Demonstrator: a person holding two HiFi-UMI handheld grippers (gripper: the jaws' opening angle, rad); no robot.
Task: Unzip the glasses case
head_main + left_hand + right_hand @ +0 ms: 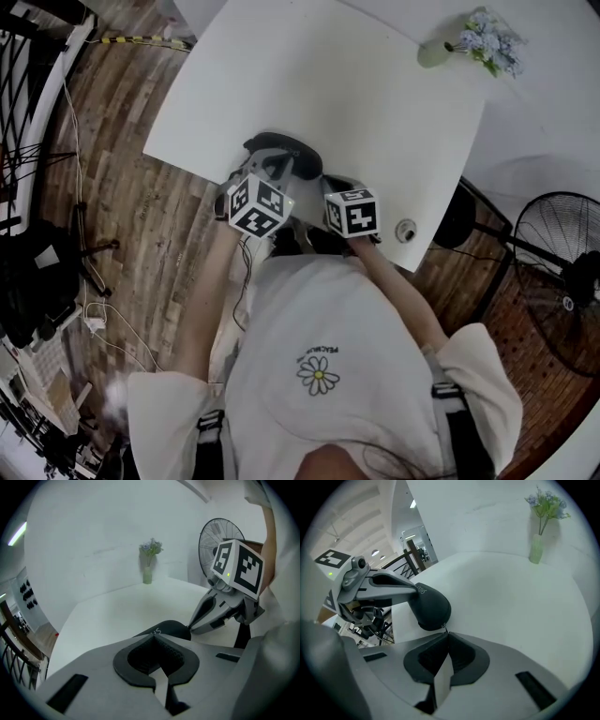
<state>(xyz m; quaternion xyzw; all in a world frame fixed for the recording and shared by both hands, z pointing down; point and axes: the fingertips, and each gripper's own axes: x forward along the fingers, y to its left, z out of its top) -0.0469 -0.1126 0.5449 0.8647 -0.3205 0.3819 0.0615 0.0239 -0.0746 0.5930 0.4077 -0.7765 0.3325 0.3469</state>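
The white table [375, 94] carries the glasses case [433, 607] close to its near edge, between my two tools. My left gripper [157, 633] is clamped on one end of the case. The case's long axis runs from there toward my right gripper [444, 633], the nearer one. Its jaws are pressed together on what looks like the zip pull [442, 629].

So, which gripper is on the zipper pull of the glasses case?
The right gripper: its shut tips meet on the small pull at the end of the glasses case. The left gripper clamps the case's body.
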